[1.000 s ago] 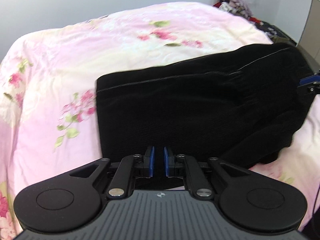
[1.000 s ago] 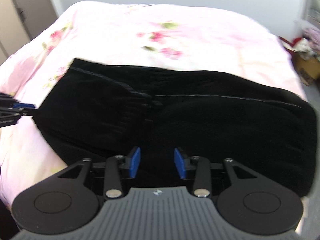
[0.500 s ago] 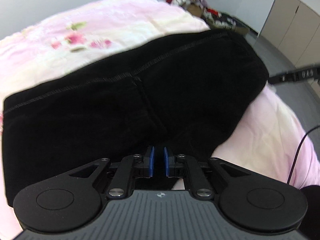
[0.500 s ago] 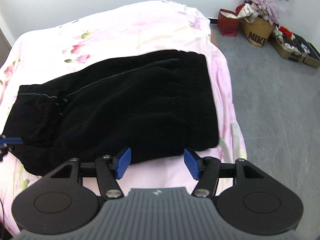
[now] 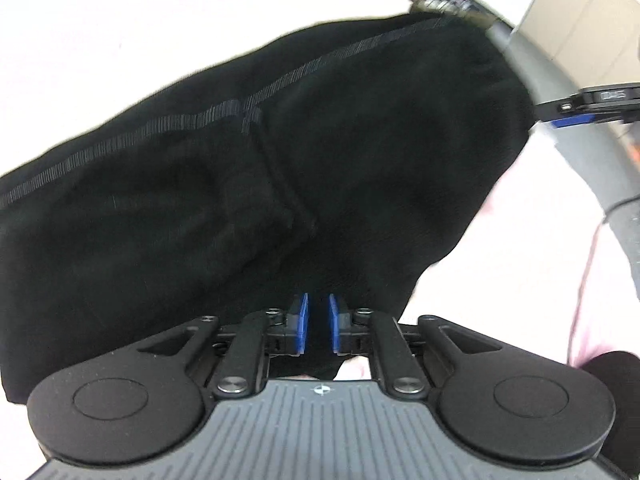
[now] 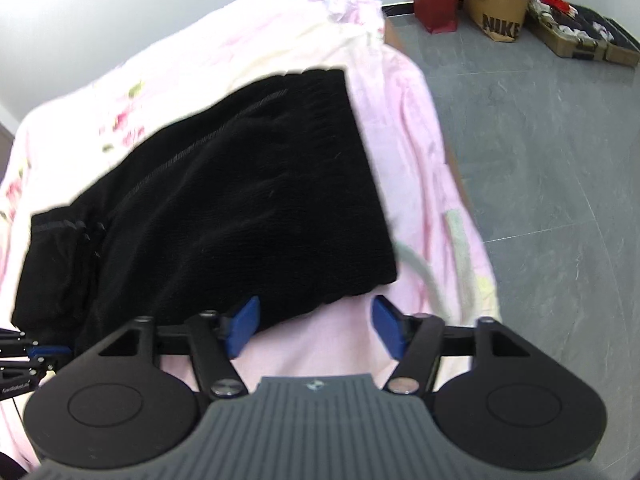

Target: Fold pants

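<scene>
Black pants (image 5: 280,180) lie flat and folded lengthwise on the pink floral bedsheet (image 6: 360,80), a stitched seam running along them. My left gripper (image 5: 319,320) hovers over their near edge around the crotch. Its blue pads stand a narrow gap apart and are opening; only dark cloth shows behind the gap, and I see no pinch. My right gripper (image 6: 316,308) is at the near corner of the pants (image 6: 240,200), its jaws wide and still opening, with bare sheet between them. Each gripper shows at the edge of the other's view: the right gripper (image 5: 572,120), the left gripper (image 6: 36,354).
The bed's edge drops to a grey floor (image 6: 540,160) on the right. Cardboard boxes and bags of clothes (image 6: 500,12) stand by the far wall. Beige cabinets (image 5: 580,20) are beyond the bed. A thin cable (image 5: 580,280) hangs near the bed's edge.
Both grippers have slid to the right along the pants' near edge. The right jaws have spread much wider. The pants lie as before.
</scene>
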A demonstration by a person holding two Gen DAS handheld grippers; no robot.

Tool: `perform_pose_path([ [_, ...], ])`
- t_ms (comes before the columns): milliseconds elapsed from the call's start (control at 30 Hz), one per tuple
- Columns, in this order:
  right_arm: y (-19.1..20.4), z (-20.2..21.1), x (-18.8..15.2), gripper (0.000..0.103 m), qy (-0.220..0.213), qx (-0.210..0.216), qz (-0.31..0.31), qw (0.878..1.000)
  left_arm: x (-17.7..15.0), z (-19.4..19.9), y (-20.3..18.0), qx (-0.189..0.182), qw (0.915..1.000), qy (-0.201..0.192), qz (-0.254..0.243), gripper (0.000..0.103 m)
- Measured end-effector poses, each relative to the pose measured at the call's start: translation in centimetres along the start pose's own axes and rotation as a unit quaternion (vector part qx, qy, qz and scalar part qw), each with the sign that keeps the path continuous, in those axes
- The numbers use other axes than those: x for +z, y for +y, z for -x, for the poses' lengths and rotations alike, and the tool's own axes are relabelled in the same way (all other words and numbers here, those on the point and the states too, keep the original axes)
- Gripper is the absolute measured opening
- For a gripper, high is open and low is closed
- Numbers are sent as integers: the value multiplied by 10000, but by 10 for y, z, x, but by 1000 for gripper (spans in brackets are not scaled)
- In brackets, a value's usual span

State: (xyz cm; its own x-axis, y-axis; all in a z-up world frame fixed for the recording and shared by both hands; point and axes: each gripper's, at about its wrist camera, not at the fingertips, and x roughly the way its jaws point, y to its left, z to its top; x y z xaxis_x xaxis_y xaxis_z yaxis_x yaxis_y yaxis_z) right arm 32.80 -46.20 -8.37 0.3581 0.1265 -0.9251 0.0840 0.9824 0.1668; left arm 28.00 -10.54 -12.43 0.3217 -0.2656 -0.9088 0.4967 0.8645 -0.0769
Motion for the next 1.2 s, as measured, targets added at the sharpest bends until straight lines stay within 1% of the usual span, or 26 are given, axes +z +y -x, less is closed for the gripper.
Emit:
perform_pose_path([
  [33,-3,4,6,77,-60,40,21,10000,5,9,2,-33,9999,-166,-11,24],
  [67,-6,7,13,79,-114,90,54,9999,11,15,5,-12,9995,-301,-10,26],
  [100,-9,9,20,81,-164,117,88,9998,18,18,8,75,9992,-404,12,26],
  [133,-12,9,27,86,-173,157,117,9997,25,18,12,195,9988,-447,56,27],
  [167,-15,5,33,88,-123,258,117,9995,32,16,16,307,9984,-469,122,27],
  [233,-25,-9,45,88,37,469,30,9989,42,9,27,447,9972,-527,289,27],
  [300,-35,-24,53,82,115,579,-123,9982,49,-1,37,565,9958,-574,434,27],
  [333,-40,-33,57,76,178,670,-183,9974,51,-5,42,601,9949,-589,557,27],
  [367,-44,-41,60,71,267,785,-237,9963,53,-12,43,598,9946,-564,640,27],
  [433,-53,-56,64,68,384,1059,-385,9929,50,-26,45,606,9940,-465,777,27],
  [500,-61,-67,68,68,401,1281,-512,9896,53,-39,53,560,9935,-307,945,27],
  [567,-65,-79,71,68,473,1459,-580,9865,54,-45,69,547,9917,-229,1143,31],
  [667,-68,-100,69,64,668,1792,-726,9789,53,-51,76,549,9901,-47,1292,31],
  [800,-67,-109,62,62,605,1793,-779,9788,62,-56,69,703,9889,200,1290,30],
  [833,-65,-104,61,60,561,1750,-703,9805,62,-55,65,786,9892,252,1212,29],
  [867,-60,-98,61,56,500,1662,-536,9834,62,-55,61,860,9896,292,1119,26],
  [900,-54,-91,62,53,437,1553,-337,9863,63,-55,57,919,9899,323,1034,24],
  [967,-42,-76,66,38,338,1417,-22,9893,67,-58,49,1046,9897,377,897,17],
  [1000,-35,-68,68,36,302,1364,105,9901,67,-58,45,1084,9896,390,860,14],
  [1067,-25,-54,73,31,232,1310,221,9909,62,-59,40,1149,9900,388,722,2],
  [1100,-21,-47,75,30,179,1302,238,9910,66,-65,35,1186,9902,386,625,0],
  [1133,-20,-38,78,22,119,1364,255,9903,65,-66,31,1275,9897,380,526,0],
  [1167,-20,-34,81,10,117,1658,164,9859,64,-66,27,1366,9890,379,427,0],
  [1200,-17,-33,84,10,179,1756,94,9843,64,-67,23,1442,9882,382,347,0],
])
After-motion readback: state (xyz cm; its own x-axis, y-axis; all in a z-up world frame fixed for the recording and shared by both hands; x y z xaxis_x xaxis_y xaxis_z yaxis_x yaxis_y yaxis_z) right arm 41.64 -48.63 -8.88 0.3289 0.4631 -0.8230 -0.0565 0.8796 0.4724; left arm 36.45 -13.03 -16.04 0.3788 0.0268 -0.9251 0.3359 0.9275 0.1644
